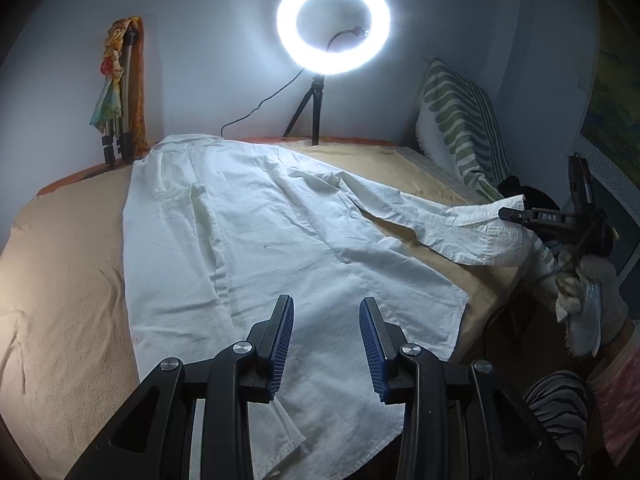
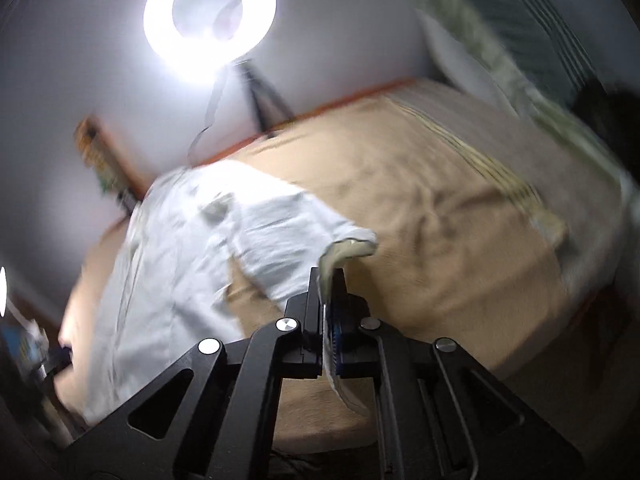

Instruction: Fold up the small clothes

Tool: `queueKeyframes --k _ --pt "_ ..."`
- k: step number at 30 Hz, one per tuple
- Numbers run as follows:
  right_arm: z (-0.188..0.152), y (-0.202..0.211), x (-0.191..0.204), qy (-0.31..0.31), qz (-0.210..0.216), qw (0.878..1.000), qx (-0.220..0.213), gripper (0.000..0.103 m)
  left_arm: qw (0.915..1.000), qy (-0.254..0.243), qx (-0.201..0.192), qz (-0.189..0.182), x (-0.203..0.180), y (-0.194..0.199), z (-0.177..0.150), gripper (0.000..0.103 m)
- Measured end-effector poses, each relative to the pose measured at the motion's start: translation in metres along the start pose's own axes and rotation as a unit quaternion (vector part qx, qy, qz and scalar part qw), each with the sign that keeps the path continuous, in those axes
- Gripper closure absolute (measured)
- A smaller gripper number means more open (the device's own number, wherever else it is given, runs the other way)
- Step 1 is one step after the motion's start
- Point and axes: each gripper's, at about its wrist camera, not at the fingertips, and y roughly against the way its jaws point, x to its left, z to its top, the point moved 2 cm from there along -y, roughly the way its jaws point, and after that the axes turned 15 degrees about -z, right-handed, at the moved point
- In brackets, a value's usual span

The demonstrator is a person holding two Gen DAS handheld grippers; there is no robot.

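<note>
A white shirt (image 1: 248,232) lies spread across a tan-covered bed (image 1: 60,264), collar end toward the wall w/ the lit ring light (image 1: 333,23), one sleeve (image 1: 452,224) stretched out to the bed's right edge. The right gripper (image 2: 326,280), in a gloved hand (image 1: 584,296), is clenched on that sleeve's cuff (cloth pinched between its pads, right-wrist view blurred). The left gripper (image 1: 326,332) hovers over the shirt's near hem, jaws parted, nothing between them; a striped pillow (image 1: 460,120) leans at rear right.
</note>
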Motion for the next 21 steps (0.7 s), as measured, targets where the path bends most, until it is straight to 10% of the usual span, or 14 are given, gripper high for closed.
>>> queueKeyframes --k 7,16,21 --pt "-0.044 0.02 0.112 0.217 0.052 0.974 -0.018 0.099 0.9995 0.025 -0.019 0.006 0.01 0.01 -0.002 0.07" --pt "-0.097 0.019 0.151 0.302 0.13 0.944 0.029 0.098 0.999 0.041 -0.002 -0.019 0.006 -0.01 -0.006 0.069" --pt "-0.078 0.037 0.128 0.251 0.223 0.94 0.056 0.064 0.9955 0.062 0.021 -0.068 -0.004 -0.041 -0.009 0.068"
